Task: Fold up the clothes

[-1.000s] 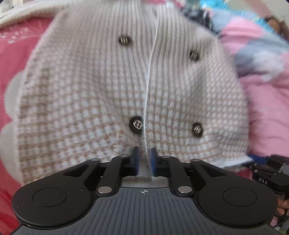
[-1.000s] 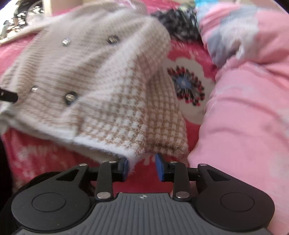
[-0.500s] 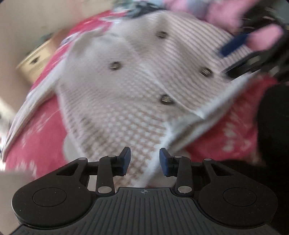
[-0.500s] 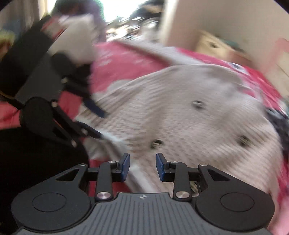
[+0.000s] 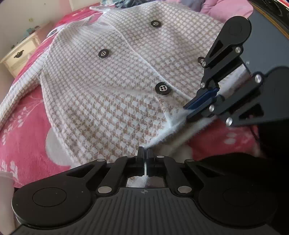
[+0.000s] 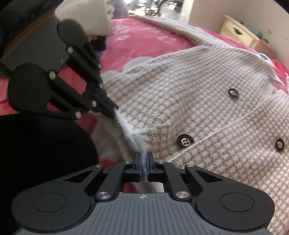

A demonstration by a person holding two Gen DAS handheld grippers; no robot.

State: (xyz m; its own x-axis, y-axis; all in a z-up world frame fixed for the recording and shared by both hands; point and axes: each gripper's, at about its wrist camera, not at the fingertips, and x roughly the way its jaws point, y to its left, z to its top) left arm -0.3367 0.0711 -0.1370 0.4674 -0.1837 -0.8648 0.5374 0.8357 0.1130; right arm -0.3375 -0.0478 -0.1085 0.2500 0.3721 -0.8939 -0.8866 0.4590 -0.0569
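A beige-and-white houndstooth cardigan [image 5: 112, 94] with dark metal buttons lies spread, front up, on a pink-red flowered blanket [image 5: 23, 123]. My left gripper [image 5: 145, 153] is shut on its fuzzy white bottom hem, and a strip of hem shows between the pads. In the same view my right gripper [image 5: 188, 110] grips the hem a little further right. In the right wrist view the cardigan [image 6: 207, 101] fills the right side. There my right gripper [image 6: 144, 157] has its jaws closing, with the blue pads pressing on the fuzzy hem. My left gripper [image 6: 114, 111] pinches the same hem to the upper left.
A cream bedside cabinet [image 5: 19, 54] stands beyond the bed's far edge, the cabinet [image 6: 238, 34] also showing at the top right of the right wrist view. Pink bedding [image 5: 225, 9] lies past the cardigan. A person's dark clothing [image 6: 45, 153] fills the near left.
Both grippers rolled and swung in to the cardigan's near hem. Half a second ago both stood open over the knit; now both are clamped on the fuzzy edge, close together.
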